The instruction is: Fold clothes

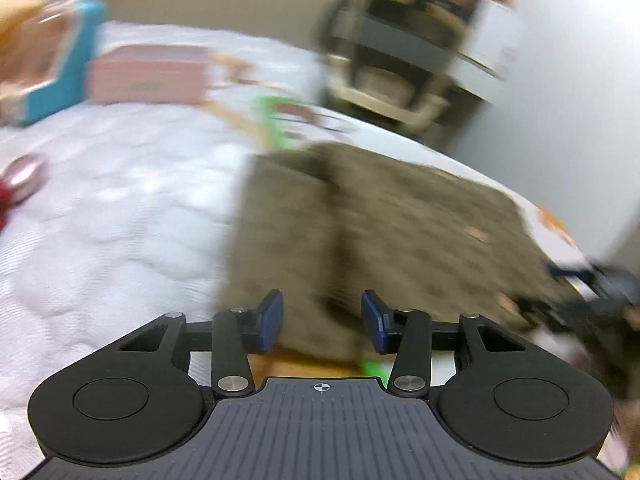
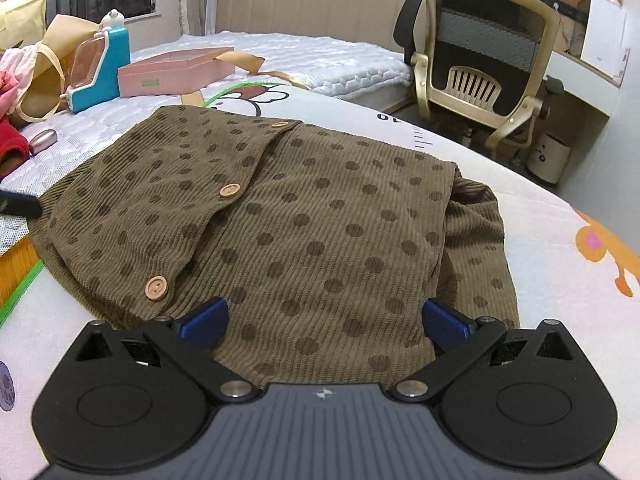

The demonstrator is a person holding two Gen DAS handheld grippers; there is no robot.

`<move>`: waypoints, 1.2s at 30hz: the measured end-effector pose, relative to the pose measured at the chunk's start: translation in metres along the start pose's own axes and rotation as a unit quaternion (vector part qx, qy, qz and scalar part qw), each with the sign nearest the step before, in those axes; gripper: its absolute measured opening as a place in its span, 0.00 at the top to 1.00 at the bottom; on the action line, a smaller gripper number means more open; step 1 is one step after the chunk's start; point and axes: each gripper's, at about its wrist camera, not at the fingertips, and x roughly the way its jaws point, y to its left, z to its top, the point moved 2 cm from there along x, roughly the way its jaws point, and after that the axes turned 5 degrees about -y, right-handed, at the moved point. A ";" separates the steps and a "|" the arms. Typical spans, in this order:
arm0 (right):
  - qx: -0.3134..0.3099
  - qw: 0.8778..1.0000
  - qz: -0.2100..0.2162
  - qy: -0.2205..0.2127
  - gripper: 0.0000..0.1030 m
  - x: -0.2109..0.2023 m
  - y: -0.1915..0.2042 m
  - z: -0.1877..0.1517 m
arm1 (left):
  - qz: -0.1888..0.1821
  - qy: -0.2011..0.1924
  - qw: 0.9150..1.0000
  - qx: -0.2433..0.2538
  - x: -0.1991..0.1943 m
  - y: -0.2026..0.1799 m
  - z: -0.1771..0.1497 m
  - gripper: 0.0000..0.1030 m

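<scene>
Olive-brown ribbed corduroy garment w/ darker polka dots and pale wooden buttons [image 2: 280, 232] spread on a white cartoon-print play mat [image 2: 560, 240] on the bed, already partly folded: one panel laid diagonally across the front along the button line, a second layer doubled over at the right w/ a loose bunch of fabric spilling out beside it.

Right gripper [image 2: 324, 320] low over the near hem, blue pads wide apart, nothing between them; fabric below, contact w/ it not certain. Left gripper [image 1: 322, 322] also parted, narrower gap, nothing pinched, poised at the garment's near-left edge. Left view heavily motion-blurred, so detail there poor.

Risks, as judgement only:
- Bunched fabric at right prob. drags or unrolls if the top layer gets pulled, spoiling the fold.
- Pinching only the top layer near the hem could peel it off the lower one; thick corduroy, several layers, easy to miss some.
- Diagonal flap held by nothing; a quick lift could flip it open.
- Near-left corner close to the mat edge and the orange surface [image 2: 16, 264] below; a tug that way may slide the piece off.
- Blur on left side suggests fast motion; a fast grab likely lands off the edge.

Orientation: long axis approx. from near hem toward the far end by the pink shallow cardboard box [image 2: 172, 72], leaning slightly left in the right view. Button row diagonal, near-left to far-centre. Which end is the collar: cannot tell.
</scene>
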 end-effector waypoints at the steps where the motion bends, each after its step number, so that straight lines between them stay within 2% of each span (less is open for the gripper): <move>1: -0.001 1.000 -0.001 -0.001 0.00 -0.001 0.000 -0.001 | 0.020 -0.001 1.000 -0.009 0.005 0.008 0.003 0.51; 3: -0.004 1.000 -0.002 -0.005 0.00 -0.002 0.001 -0.002 | 0.042 0.006 0.999 -0.024 0.015 0.022 0.007 0.49; 5: -0.011 1.000 -0.008 -0.011 0.00 -0.004 0.004 -0.001 | 0.041 0.021 0.998 -0.031 0.024 0.029 0.008 0.49; 8: -0.034 0.999 -0.014 -0.029 0.00 -0.010 0.015 0.002 | 0.036 0.017 0.999 -0.011 0.030 0.026 0.010 0.53; 10: -0.056 0.997 -0.010 -0.049 0.00 -0.019 0.029 0.007 | 0.028 0.013 1.000 -0.002 0.031 0.024 0.011 0.78; 12: -0.080 0.994 0.004 -0.073 0.02 -0.029 0.049 0.015 | 0.012 0.007 1.000 0.003 0.027 0.017 0.016 0.93; 16: -0.127 0.983 0.082 -0.104 0.02 -0.042 0.103 0.035 | -0.018 -0.003 1.000 0.014 0.020 0.005 0.026 0.94; 19: -0.171 0.971 0.129 -0.105 0.02 -0.031 0.150 0.043 | -0.040 -0.012 0.999 0.022 0.015 -0.006 0.035 0.94; 22: -0.224 0.959 0.140 -0.100 0.02 -0.005 0.193 0.047 | -0.057 -0.018 0.998 0.025 0.012 -0.016 0.047 0.94; 23: -0.236 0.958 0.125 -0.101 0.03 0.004 0.202 0.049 | -0.061 -0.019 0.998 0.025 0.012 -0.018 0.050 0.94; 25: -0.251 0.957 0.100 -0.107 0.13 0.024 0.212 0.056 | -0.065 -0.018 0.997 0.025 0.012 -0.020 0.053 0.94; 26: -0.250 0.958 0.094 -0.105 0.30 0.032 0.214 0.060 | -0.067 -0.016 0.997 0.023 0.014 -0.020 0.054 0.94; 27: -0.240 0.961 0.093 -0.100 0.54 0.038 0.211 0.065 | -0.069 -0.014 0.997 0.018 0.016 -0.019 0.055 0.94; 30: -0.201 0.969 0.094 -0.107 0.85 0.041 0.193 0.074 | -0.077 -0.023 0.997 0.011 0.011 -0.020 0.063 0.94; 33: -0.157 0.973 0.080 -0.150 0.95 0.016 0.161 0.083 | -0.085 -0.062 0.994 0.010 -0.006 -0.026 0.080 0.87; 35: -0.120 0.974 0.059 -0.184 0.96 -0.008 0.127 0.089 | -0.087 -0.094 0.992 0.010 -0.019 -0.032 0.095 0.71; 36: -0.099 0.974 0.044 -0.199 0.96 -0.021 0.106 0.091 | -0.088 -0.105 0.991 0.010 -0.022 -0.036 0.100 0.58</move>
